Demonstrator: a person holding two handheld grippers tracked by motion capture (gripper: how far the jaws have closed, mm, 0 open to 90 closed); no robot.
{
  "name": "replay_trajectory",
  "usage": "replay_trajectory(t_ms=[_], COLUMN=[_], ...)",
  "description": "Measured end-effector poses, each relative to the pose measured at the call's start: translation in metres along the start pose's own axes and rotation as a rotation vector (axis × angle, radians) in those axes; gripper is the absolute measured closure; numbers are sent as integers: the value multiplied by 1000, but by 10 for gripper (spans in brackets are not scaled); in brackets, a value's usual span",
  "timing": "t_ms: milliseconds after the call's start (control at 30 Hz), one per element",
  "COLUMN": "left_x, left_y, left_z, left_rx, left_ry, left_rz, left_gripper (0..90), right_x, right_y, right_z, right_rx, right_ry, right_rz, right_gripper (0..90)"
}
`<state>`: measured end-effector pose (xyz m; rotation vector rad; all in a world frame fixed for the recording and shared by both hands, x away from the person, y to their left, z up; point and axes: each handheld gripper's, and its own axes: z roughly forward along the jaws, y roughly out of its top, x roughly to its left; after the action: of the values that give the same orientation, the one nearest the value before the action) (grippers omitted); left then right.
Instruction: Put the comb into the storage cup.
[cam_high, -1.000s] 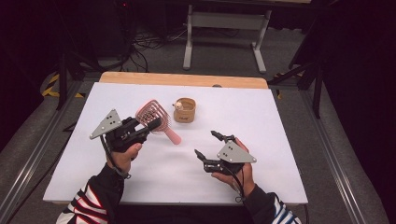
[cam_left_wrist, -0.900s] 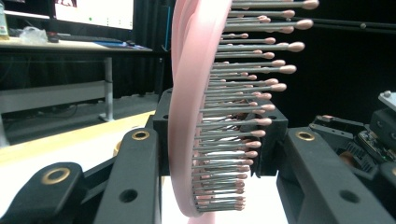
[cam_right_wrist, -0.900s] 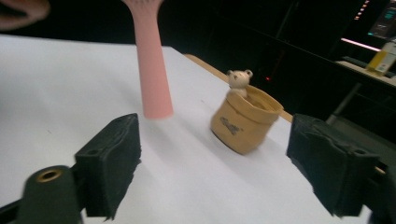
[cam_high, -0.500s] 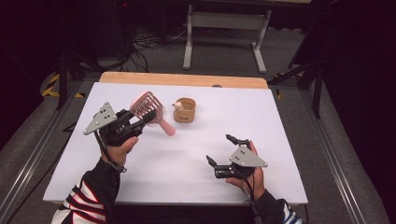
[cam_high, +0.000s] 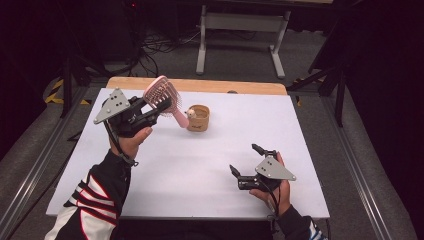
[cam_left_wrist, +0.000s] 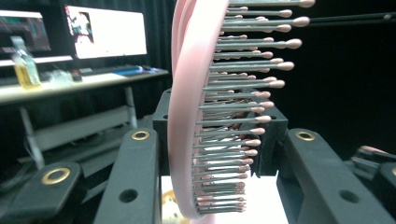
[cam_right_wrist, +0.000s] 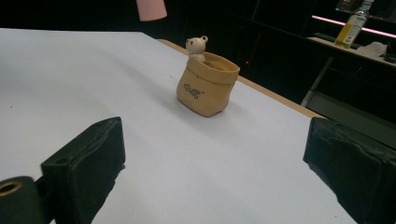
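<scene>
Hairbrush (cam_high: 162, 96), light and stiff, sits clamped in our left gripper (cam_high: 145, 116), best held by its head rim; right gripper (cam_high: 250, 167) gapes empty.

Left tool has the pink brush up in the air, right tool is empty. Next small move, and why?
Probably swing the left tool toward the tan pot and tip the pink hairbrush so its handle end points down at the pot's open mouth. The brush is clamped by its head and held off the table, its handle already angled toward the pot beside it. The right tool is open, low over bare table.
</scene>
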<state>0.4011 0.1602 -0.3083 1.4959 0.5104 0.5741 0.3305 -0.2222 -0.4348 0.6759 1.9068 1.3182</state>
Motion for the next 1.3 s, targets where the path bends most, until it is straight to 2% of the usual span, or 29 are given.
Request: replay_trajectory(t_ms=[133, 233, 833, 1000, 1300], left_x=[0, 2, 9, 12, 24], left_y=[7, 12, 16, 12, -4], left_z=[7, 18, 71, 88, 110], left_rx=[-6, -1, 52, 75, 123], left_ry=[-7, -6, -14, -24, 8], left_rz=[10, 11, 16, -4, -34], left_gripper=[630, 630, 630, 630, 630], right_x=[0, 0, 0, 0, 0], right_y=[0, 0, 0, -1, 0], right_z=[0, 1, 2, 2, 2], right_rx=[1, -1, 9, 9, 19], right_ry=[0, -2, 0, 5, 8], right_rz=[-8, -8, -10, -7, -16], right_gripper=[53, 53, 57, 58, 59])
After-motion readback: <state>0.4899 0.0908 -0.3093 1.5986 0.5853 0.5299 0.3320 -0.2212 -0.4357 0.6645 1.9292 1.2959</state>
